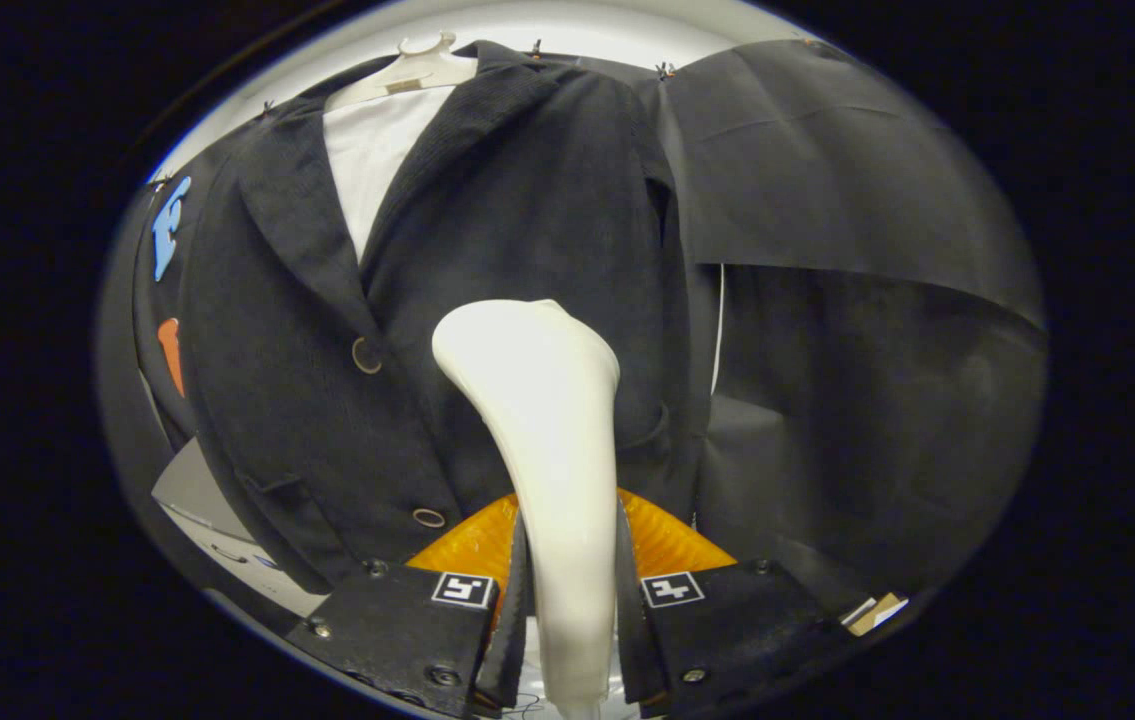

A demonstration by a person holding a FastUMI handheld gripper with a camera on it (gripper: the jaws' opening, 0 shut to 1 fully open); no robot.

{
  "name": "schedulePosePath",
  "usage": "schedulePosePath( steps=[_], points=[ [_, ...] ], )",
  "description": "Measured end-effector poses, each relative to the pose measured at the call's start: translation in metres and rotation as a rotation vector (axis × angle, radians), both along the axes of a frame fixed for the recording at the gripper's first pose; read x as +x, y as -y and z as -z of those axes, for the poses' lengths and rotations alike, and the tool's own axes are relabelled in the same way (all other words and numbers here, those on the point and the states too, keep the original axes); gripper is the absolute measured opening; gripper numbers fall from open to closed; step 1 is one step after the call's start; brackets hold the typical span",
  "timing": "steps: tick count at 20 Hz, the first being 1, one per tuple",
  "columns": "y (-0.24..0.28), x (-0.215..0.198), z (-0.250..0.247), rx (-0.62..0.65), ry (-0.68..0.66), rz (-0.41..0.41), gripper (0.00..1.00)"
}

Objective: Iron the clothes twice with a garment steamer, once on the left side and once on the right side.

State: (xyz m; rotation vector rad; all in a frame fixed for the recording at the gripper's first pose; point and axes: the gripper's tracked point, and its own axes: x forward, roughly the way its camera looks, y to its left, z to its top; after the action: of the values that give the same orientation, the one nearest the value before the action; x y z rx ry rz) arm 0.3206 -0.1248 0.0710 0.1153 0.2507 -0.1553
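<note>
Black cloth (827, 200) lines the booth behind everything, matte and creased, hung in overlapping panels held by small clips along the top edge. Far left, low down, a pale grey flat surface (192, 490) shows past the jacket's hem; what it belongs to cannot be told.

Left to centre: a dark jacket (487, 250) hangs on a cream plastic hanger (407, 75). Fabric looks finely ribbed, like corduroy, charcoal to near-black. Wide notched lapels, two ring-shaped buttons (366, 355) down the front closure, a flap pocket low on the side nearest the grey surface. A white shirt (372, 160), smooth cloth, fills the V between the lapels. A small tag sits on the hanger's neck; its writing is too small to read.

Centre: garment steamer (542, 420), glossy cream-white plastic, a slim handle rising and flaring into a rounded, curved head. The head sits against or just in front of the jacket's front panel, beside the buttons, on the side away from them; contact cannot be confirmed.

Tongs (567, 590): both fingers are closed in against the steamer's handle, one on each side, gripping it. Each finger carries a square black-and-white marker. Orange ribbed material (662, 540) shows just behind the fingers.

Right: more black cloth, folds only. A scrap of tan cardboard (877, 610) shows low, beyond the finger on that side.
</note>
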Motion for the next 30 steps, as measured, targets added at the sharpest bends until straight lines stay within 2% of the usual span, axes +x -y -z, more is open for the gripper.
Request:
schedulePosePath(
  steps=[21,30],
  points=[
    [-0.004,-0.007,0.072,-0.039,-0.116,-0.001,0.40],
    [-0.007,-0.014,0.127,-0.018,-0.245,-0.006,0.40]
  ],
)
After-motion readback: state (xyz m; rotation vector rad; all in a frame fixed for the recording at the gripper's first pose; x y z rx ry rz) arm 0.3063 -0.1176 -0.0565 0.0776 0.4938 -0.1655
